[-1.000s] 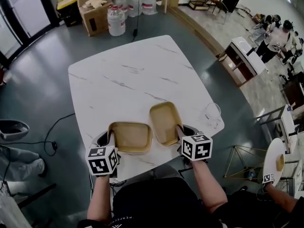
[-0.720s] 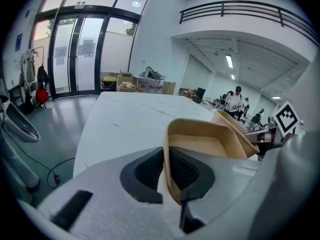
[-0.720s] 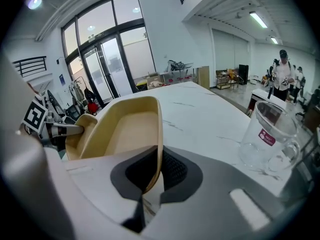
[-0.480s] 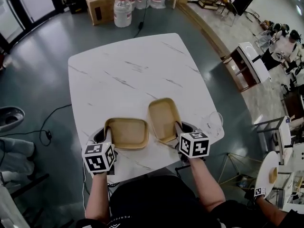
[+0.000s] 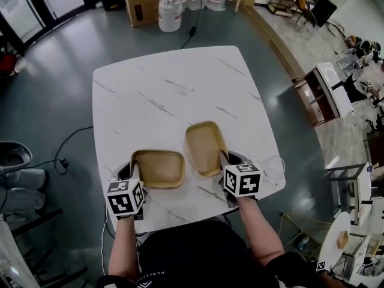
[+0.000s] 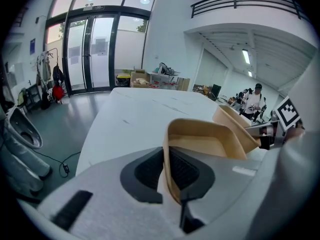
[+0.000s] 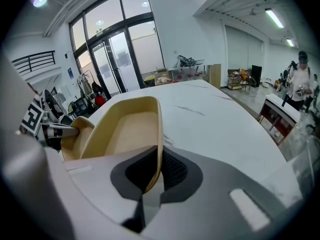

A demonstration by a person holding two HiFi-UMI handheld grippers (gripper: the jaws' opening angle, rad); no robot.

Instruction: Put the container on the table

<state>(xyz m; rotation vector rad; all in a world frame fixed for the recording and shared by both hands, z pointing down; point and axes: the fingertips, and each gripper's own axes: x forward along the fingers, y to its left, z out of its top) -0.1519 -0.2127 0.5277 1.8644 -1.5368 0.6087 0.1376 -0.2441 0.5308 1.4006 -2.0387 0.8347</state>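
Two tan, shallow containers sit low over the near part of the white marble table (image 5: pixel 168 95); I cannot tell whether they touch it. My left gripper (image 5: pixel 133 173) is shut on the near rim of the left container (image 5: pixel 159 168). In the left gripper view that rim (image 6: pixel 200 139) stands pinched between the dark pads of the gripper (image 6: pixel 167 176). My right gripper (image 5: pixel 227 159) is shut on the rim of the right container (image 5: pixel 204 147). The right gripper view shows the same container (image 7: pixel 125 129) clamped in the gripper (image 7: pixel 156 171), with the left container (image 7: pixel 75 136) beside it.
A clear plastic item (image 5: pixel 273 167) lies at the table's right front corner. Water jugs (image 5: pixel 170 11) and a cardboard box (image 5: pixel 141 2) stand on the floor beyond the far edge. A cable (image 5: pixel 66 155) runs on the floor at left. A low side table (image 5: pixel 327 92) stands at right.
Both grippers have kept their hold on the containers, which stay near the table's front edge. The head view has shifted slightly, and the containers show little movement relative to the table.
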